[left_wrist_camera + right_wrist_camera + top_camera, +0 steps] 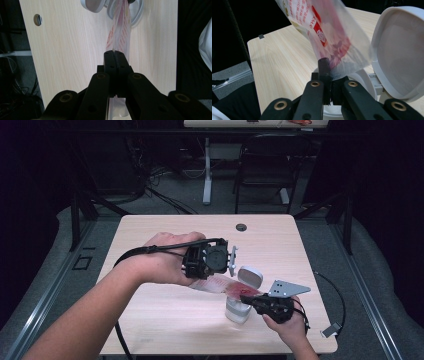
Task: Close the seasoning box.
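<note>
Both tongs, left (231,260) and right (246,296), clamped on the plastic bag (220,284), stretched over the open-lidded white bin (237,310).

Clear bag (329,37) printed red, apparently lettered; white bin (238,310).

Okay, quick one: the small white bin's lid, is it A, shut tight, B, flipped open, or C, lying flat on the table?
B: the lid stands flipped up behind the white bin, over whose mouth both grippers hold the plastic packet.
</note>
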`<state>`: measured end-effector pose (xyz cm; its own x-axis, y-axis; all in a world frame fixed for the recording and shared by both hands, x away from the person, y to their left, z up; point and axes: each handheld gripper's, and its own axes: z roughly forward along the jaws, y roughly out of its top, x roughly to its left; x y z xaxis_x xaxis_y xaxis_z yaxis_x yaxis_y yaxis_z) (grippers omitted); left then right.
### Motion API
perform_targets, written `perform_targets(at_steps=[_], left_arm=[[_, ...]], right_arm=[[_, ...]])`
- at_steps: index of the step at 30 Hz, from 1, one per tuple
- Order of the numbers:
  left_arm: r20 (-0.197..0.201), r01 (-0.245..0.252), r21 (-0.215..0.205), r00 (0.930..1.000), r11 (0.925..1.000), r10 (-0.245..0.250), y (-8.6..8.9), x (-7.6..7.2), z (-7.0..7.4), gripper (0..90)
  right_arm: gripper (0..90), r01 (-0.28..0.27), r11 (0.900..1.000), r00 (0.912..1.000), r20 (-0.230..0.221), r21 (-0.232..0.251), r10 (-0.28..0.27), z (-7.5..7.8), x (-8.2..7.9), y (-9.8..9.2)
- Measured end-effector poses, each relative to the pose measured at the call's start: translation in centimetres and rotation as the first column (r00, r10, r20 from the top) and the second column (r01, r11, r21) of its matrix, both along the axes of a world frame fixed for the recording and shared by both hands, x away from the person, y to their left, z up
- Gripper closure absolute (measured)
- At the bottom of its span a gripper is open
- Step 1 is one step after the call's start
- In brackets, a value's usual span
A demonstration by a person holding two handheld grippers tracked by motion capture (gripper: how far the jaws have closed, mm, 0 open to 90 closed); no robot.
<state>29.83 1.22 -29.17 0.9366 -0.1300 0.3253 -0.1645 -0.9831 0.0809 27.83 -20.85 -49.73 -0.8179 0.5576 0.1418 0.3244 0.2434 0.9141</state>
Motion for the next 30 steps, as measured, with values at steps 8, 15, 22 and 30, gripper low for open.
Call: perform_targets(at_steps=[8, 15, 22, 30], left_arm=[[0.004, 0.008, -0.01, 1.0, 0.9999, -0.008, -0.23, -0.03, 0.08, 90.0], [-0.001, 0.009, -0.011, 1.0, 0.9999, -0.009, -0.39, -0.08, 0.19, 90.0], [-0.001, 0.009, -0.013, 1.0, 0.9999, -0.009, -0.38, -0.08, 0.19, 90.0], [-0.001, 0.011, -0.015, 0.9999, 0.9998, -0.011, -0.28, -0.07, 0.18, 90.0]], right_arm=[[89.4, 0.003, 1.0, 1.0, 0.001, -0.005, -0.003, -0.06, -0.03, -0.06], [89.5, 0.008, 1.0, 1.0, 0.004, -0.011, -0.008, -0.06, -0.06, -0.11], [89.5, 0.008, 1.0, 1.0, 0.005, -0.013, -0.008, -0.03, -0.08, -0.11], [89.6, 0.007, 1.0, 0.9999, 0.007, -0.017, -0.007, 0.03, -0.15, -0.09]])
